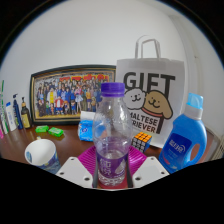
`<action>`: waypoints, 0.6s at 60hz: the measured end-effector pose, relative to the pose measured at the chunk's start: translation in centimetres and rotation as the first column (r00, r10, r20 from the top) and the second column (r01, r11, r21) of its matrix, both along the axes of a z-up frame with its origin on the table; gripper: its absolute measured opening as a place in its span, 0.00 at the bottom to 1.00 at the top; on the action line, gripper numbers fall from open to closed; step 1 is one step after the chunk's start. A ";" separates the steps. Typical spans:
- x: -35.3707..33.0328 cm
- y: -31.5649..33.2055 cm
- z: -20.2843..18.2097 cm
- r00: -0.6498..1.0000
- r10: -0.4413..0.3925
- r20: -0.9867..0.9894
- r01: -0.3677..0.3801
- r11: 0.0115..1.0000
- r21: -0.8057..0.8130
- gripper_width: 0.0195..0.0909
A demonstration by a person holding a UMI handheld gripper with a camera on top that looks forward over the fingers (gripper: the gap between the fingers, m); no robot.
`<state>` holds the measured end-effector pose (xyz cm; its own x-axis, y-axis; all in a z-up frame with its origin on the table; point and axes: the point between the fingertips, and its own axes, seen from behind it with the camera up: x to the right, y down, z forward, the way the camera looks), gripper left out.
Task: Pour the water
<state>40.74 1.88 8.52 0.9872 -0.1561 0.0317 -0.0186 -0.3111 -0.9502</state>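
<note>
A clear water bottle (112, 125) with a purple cap and purple label stands upright between my fingers, with water up to about its shoulder. My gripper (112, 168) is shut on its lower part; the magenta pads (90, 160) press against both of its sides. Its base is level with the fingertips, and I cannot see whether it touches the brown table (20, 150). A white round container (42, 155) sits on the table to the left of the fingers.
Behind the bottle stand a framed group photo (70, 95) and a white gift bag (155, 85). A blue detergent bottle (185, 140) stands at the right, a colour cube (140, 142) beside the bottle. Green items (48, 131) and several small bottles (12, 115) are at the left.
</note>
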 end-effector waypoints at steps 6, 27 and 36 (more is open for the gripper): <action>0.1 -0.1 0.0 1.000 -0.013 0.021 0.013 1.000 -0.003 0.42; -3.0 -6.4 1.4 0.992 -0.083 -0.095 0.062 0.978 -0.201 0.93; -8.5 -11.7 5.3 0.987 -0.086 -0.139 0.049 0.968 -0.248 0.93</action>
